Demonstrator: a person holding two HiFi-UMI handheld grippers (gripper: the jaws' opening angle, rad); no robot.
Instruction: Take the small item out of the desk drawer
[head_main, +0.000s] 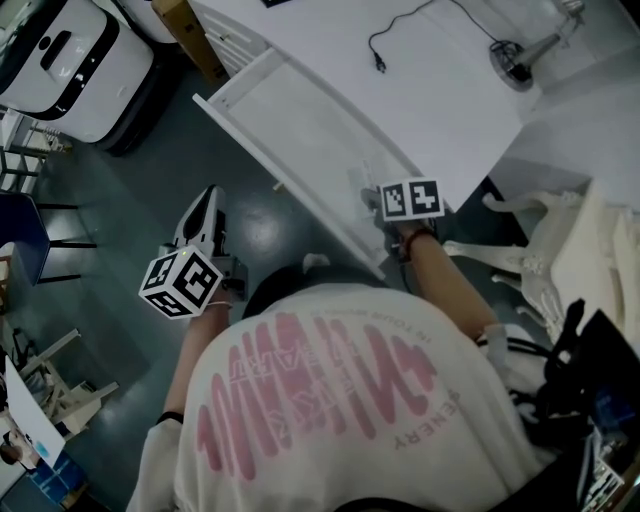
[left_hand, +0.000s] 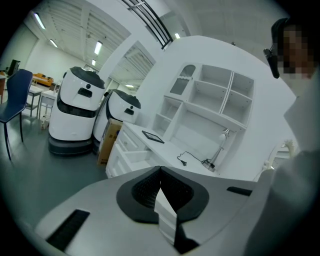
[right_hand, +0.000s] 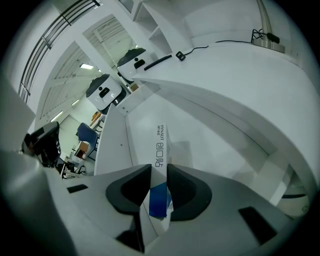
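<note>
"HYNAUT" beside larger unreadable characters on the white box (right_hand: 159, 145); pink lettering on the shirt (head_main: 330, 400) illegible.

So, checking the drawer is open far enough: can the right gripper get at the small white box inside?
Probably yes. The drawer is pulled well out, nothing covers the box, and the right gripper has its jaws on either side of it, apparently pressing on it.

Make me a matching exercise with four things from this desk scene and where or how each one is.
Things: 1 small box; 2 desk lamp; 3 drawer; 4 left tongs.
States: A pulled open; B shut, above the floor; C between the right tongs; D on the desktop.
Pairs: 1-C; 2-D; 3-A; 4-B.
</note>
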